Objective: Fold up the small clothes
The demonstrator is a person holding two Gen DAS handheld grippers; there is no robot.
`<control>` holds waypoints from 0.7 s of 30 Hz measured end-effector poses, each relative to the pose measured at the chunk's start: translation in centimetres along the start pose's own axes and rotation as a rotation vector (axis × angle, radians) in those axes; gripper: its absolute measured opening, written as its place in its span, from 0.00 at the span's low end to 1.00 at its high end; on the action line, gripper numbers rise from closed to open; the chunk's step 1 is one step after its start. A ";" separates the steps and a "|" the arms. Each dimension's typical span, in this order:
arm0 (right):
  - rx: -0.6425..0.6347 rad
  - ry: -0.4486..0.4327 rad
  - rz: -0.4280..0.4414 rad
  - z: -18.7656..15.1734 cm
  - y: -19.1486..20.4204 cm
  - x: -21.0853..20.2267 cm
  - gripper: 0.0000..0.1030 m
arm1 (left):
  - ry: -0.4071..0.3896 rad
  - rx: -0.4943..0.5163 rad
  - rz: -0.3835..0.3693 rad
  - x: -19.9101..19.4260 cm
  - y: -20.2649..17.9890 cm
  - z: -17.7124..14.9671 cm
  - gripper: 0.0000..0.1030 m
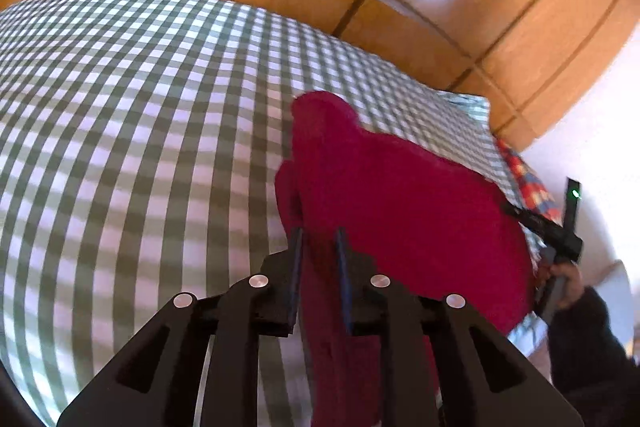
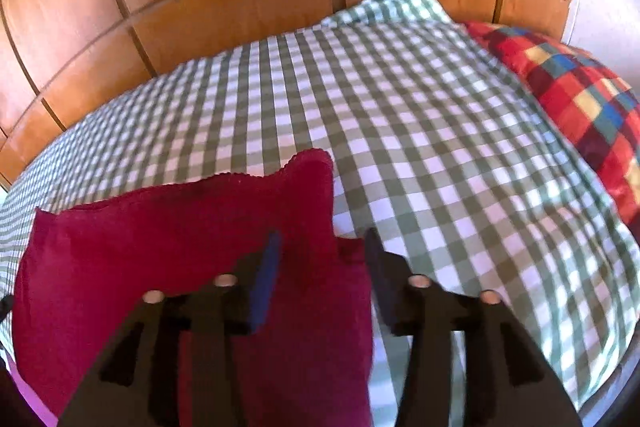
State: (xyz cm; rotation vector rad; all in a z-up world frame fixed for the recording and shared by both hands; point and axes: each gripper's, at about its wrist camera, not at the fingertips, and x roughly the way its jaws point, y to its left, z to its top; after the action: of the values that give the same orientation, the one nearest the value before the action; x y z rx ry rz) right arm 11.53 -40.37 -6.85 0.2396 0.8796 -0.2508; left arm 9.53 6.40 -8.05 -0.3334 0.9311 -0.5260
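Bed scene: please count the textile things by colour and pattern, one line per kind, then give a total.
Red garment: 1
Green-and-white checked bed cover: 1
Multicoloured checked pillow: 1
Total: 3

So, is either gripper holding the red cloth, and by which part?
The left gripper seems to pinch the red cloth at its left edge, cloth filling the gap between its fingers. The right gripper stands open over the right edge, gripping nothing.
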 end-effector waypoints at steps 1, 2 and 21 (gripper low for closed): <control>-0.002 -0.012 0.008 -0.3 0.1 -0.9 0.48 | 0.002 0.005 -0.024 -0.9 0.2 -0.9 0.14; -0.007 -0.027 0.022 -0.8 0.5 -1.9 0.53 | 0.005 0.008 -0.043 -1.4 0.3 -1.6 0.21; -0.172 0.005 0.151 -9.5 6.9 -3.2 0.59 | 0.051 0.069 -0.056 -2.8 0.2 -9.1 0.07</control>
State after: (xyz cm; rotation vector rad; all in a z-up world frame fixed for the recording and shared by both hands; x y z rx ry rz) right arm 4.83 -30.54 -9.44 0.1454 0.8786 -0.0331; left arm 0.68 7.71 -11.41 -0.2860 0.9524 -0.6193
